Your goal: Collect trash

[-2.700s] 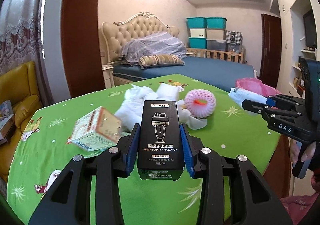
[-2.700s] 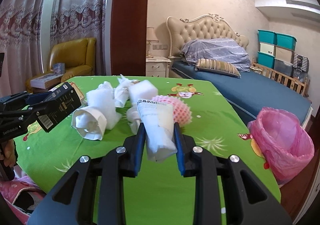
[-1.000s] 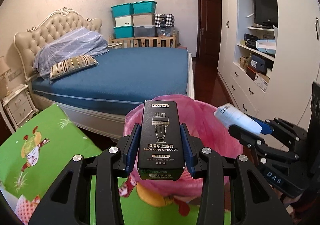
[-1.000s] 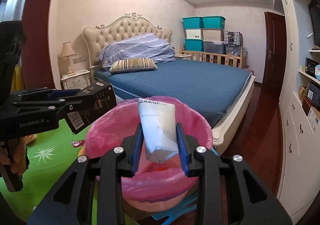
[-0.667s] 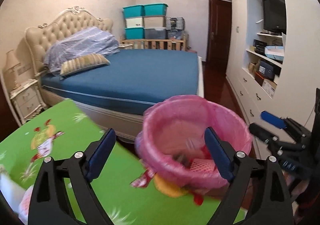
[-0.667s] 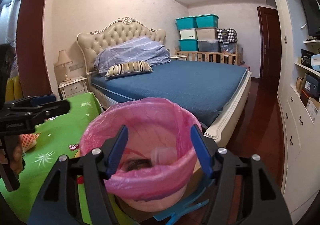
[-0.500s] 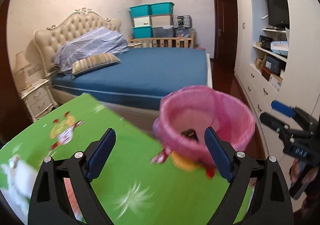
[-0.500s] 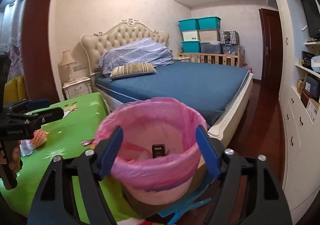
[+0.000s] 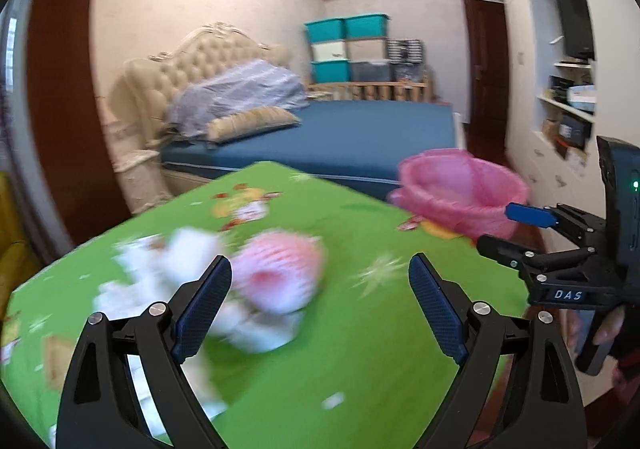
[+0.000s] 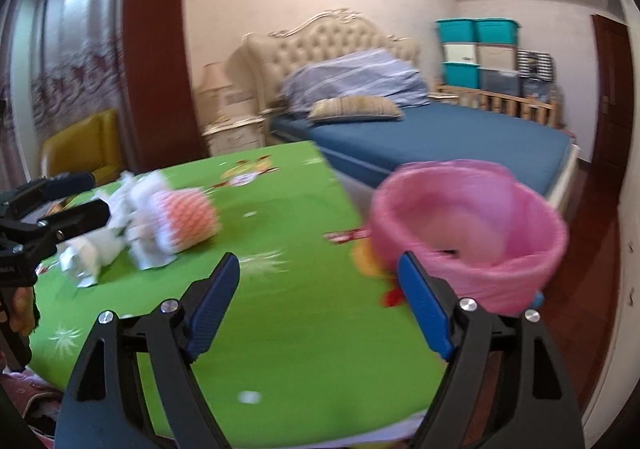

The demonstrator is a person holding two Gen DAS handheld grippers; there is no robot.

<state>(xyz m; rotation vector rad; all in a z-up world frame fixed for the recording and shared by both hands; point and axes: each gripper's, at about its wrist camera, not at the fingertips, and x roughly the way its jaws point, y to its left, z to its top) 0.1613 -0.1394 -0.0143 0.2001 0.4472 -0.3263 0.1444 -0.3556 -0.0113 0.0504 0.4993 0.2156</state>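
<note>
Both grippers empty over green tabletop point(image 9: 360, 349).
Left gripper point(image 9: 320, 305): fingers wide apart, trash pile point(image 9: 224, 289) at its 10 o'clock, untouched. Right gripper point(image 10: 320, 301): fingers opening, nothing between; pile point(image 10: 152, 221) at 10 o'clock, pink bin point(image 10: 480, 233) at 2 o'clock.

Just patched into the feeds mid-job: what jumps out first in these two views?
The bright green tablecloth fills the foreground, with a blurred heap of white paper scraps around a pink foam fruit net at its left. Past the table's right edge stands a pink-lined bin. Both grippers, left and right, have nothing between their jaws; the right's are opening.
</note>
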